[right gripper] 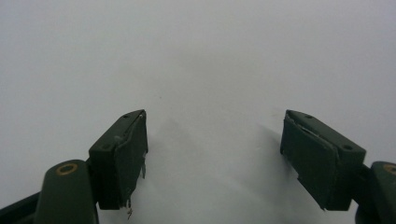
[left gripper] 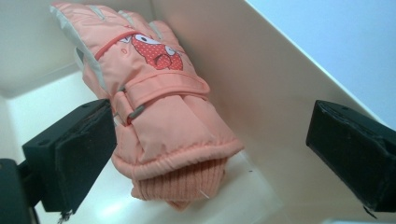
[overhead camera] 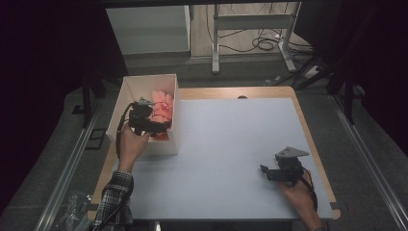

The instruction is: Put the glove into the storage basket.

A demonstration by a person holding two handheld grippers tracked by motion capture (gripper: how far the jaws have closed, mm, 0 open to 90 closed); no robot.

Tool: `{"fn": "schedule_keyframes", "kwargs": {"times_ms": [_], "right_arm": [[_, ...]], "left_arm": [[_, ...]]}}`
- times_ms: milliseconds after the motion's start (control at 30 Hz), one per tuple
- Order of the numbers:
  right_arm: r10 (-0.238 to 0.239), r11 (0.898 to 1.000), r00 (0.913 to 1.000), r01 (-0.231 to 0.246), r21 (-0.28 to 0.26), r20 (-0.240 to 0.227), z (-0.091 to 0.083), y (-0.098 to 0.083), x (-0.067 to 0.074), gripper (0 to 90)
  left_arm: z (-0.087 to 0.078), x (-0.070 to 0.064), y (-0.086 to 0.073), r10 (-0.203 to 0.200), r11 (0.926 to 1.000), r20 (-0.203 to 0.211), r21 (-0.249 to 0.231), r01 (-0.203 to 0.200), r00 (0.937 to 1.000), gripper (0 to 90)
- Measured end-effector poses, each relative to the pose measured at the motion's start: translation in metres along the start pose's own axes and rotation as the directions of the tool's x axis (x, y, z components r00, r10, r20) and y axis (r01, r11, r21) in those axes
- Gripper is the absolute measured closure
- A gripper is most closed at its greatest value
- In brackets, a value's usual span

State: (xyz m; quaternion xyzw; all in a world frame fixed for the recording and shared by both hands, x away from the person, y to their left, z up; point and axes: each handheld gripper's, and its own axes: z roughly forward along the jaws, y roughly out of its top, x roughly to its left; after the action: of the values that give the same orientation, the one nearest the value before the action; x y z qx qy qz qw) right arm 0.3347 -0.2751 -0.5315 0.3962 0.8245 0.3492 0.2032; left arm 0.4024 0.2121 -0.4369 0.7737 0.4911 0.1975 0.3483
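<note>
Left gripper point(overhead camera: 153, 121) sits over the white box point(overhead camera: 126, 91) at the table's point(overhead camera: 231, 144) left edge, jaws spread wide, nothing clamped. In the left gripper view the pink glove point(left gripper: 159, 112) lies inside the box, cuff toward the camera, fingers pointing at the far corner. One side of the glove rests along the box wall point(left gripper: 261, 88). The left jaw pad is just beside the glove's strap side, contact unclear; the right jaw is well apart from the glove, out by the wall's top edge. Bare box floor shows left of the glove and in front of the cuff.

In the high view the glove point(overhead camera: 162, 108) occupies the right half of the box, near the wall that faces the open table. Box stands on the table's left border, partly over the wooden rim.

Right gripper point(overhead camera: 267, 172) hovers low over the table near its front right corner, jaws wide apart, empty. The right gripper view has plain grey surface ahead of the jaws. Wide bare table between box and right gripper.
</note>
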Motion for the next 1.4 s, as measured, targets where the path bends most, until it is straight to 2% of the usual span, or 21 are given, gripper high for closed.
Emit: {"fn": "schedule_keyframes", "kwargs": {"times_ms": [167, 533, 867, 967, 1100, 1400], "right_arm": [[-0.001, 1.0, 1.0, 0.001, 0.002, 0.0, 0.0, 0.0, 0.0, 23.2], [-0.002, 1.0, 1.0, 0.002, 0.002, 0.002, 0.0, 0.0, 0.0, 22.9], [-0.002, 1.0, 1.0, 0.002, 0.001, 0.002, 0.0, 0.0, 0.0, 22.8], [-0.001, 1.0, 1.0, 0.001, 0.002, 0.002, 0.0, 0.0, 0.0, 22.8], [-0.002, 1.0, 1.0, 0.002, 0.002, 0.003, 0.0, 0.0, 0.0, 22.8], [-0.001, 1.0, 1.0, 0.001, 0.002, 0.003, 0.0, 0.0, 0.0, 22.7]], "left_arm": [[-0.004, -0.002, -0.005, 0.008, 0.9999, -0.001, -0.007, -0.008, 1.0, 2.2], [-0.015, -0.003, -0.017, -0.001, 0.9995, 0.003, -0.03, 0.001, 1.0, 2.3], [-0.024, -0.007, -0.028, 0.004, 0.9992, 0.029, -0.039, -0.003, 0.9996, 2.3], [-0.026, -0.009, -0.031, 0.008, 0.9992, 0.025, -0.038, -0.007, 0.9997, 2.9], [-0.029, -0.01, -0.035, -0.005, 0.9988, 0.041, -0.048, 0.007, 0.9992, 2.6], [-0.038, -0.013, -0.046, 0.007, 0.9991, 0.05, -0.042, -0.005, 0.9987, 2.6]]}}
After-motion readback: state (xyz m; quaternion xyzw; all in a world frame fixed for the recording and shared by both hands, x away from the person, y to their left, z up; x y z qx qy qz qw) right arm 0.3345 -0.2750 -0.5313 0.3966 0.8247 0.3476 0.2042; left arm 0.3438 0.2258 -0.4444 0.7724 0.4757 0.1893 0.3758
